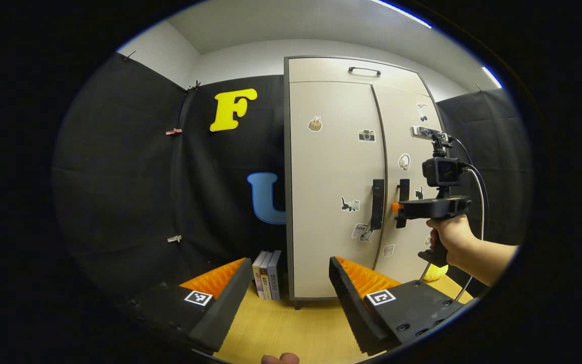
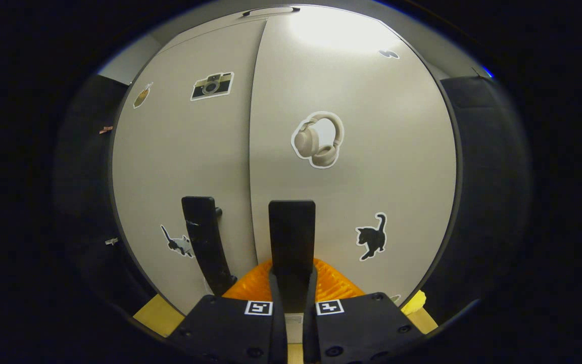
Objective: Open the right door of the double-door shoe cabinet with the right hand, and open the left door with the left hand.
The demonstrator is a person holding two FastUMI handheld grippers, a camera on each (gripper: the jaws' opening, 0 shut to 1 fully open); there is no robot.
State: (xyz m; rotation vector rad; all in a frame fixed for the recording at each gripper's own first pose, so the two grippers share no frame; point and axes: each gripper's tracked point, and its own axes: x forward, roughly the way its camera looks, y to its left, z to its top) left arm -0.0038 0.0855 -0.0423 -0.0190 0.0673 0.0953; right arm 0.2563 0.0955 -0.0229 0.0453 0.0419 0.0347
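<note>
I held my left gripper (image 1: 285,283) low and back from the shoe cabinet (image 1: 344,177), its two fingers spread wide with nothing between them, pointing at the cabinet's foot over the wooden tabletop (image 1: 291,328). The cabinet stood upright at about one o'clock in the left gripper view, both doors looking flush and closed. The left door (image 1: 334,151) carried its dark vertical handle (image 1: 377,204) close to the centre seam, and the right door (image 1: 407,126) had its own handle (image 1: 403,194) just across that seam. A few books (image 1: 267,274) stood upright against the cabinet's left side, at around eleven o'clock from my left fingers.

My right hand (image 1: 450,237) was raised at about three o'clock in that view, forearm coming in level from the right, fist wrapped around the grip of the right gripper (image 1: 397,208), whose front end sat at the right door's handle.

In the right gripper view, the right gripper (image 2: 291,283) was drawn nearly together around the right door's handle (image 2: 291,237), which rose straight up at twelve o'clock. The fingers seemed to be pressing on both sides of it, though the contact itself was hard to make out. The left door's handle (image 2: 205,242) stood just beside it at ten o'clock.
</note>
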